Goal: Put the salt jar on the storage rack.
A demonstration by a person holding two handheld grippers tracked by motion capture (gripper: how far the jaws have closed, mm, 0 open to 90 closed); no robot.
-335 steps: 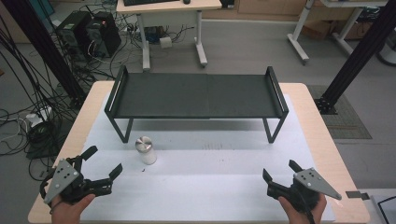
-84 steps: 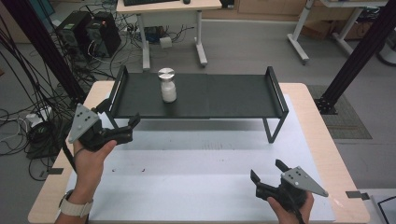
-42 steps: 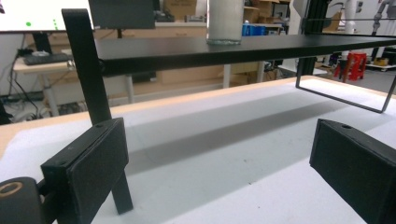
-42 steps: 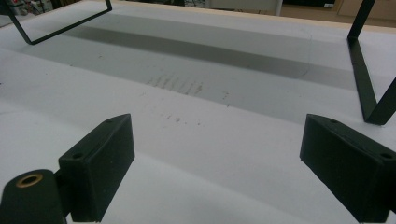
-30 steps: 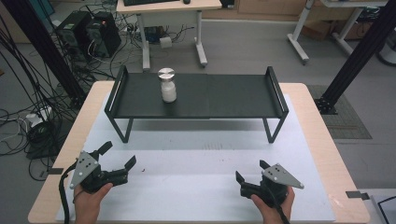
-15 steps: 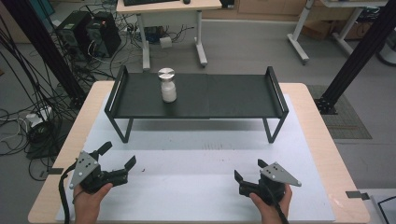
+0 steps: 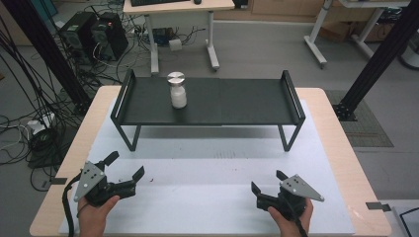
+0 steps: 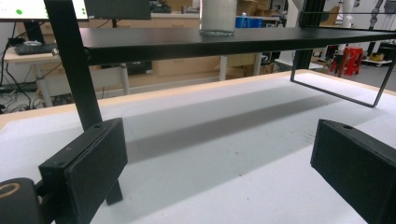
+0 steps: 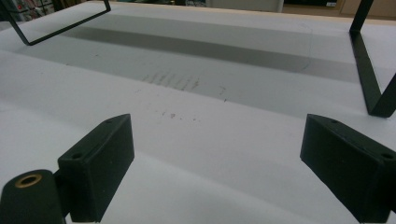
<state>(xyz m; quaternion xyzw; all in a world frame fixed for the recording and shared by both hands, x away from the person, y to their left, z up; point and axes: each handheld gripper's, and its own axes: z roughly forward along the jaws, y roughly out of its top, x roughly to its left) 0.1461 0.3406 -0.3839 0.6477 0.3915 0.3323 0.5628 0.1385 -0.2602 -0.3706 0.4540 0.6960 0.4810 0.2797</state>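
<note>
Left gripper [image 7: 126, 173] sat at the near left corner of the white mat [image 7: 207, 197], jaws spread wide, nothing between them, aimed toward the far right. Bottle [image 7: 177, 91] stood upright on the black shelf [image 7: 237, 101], left of the shelf's middle, long axis vertical, metal cap on top. It was well apart from both grippers. Shelf's long axis ran left-right across the table [image 7: 341, 148]. Right gripper [image 7: 268, 186] sat at the near right, jaws also spread and empty, aimed toward the far left.

High view gave the whole bottle and both hands. Left gripper view caught only the bottle's base [image 8: 217, 17] above the shelf edge, plus the shelf's underside and left leg [image 8: 79, 74]. Right gripper view showed bare mat with faint scuff marks [image 9: 173, 84] and the shelf's feet.
</note>
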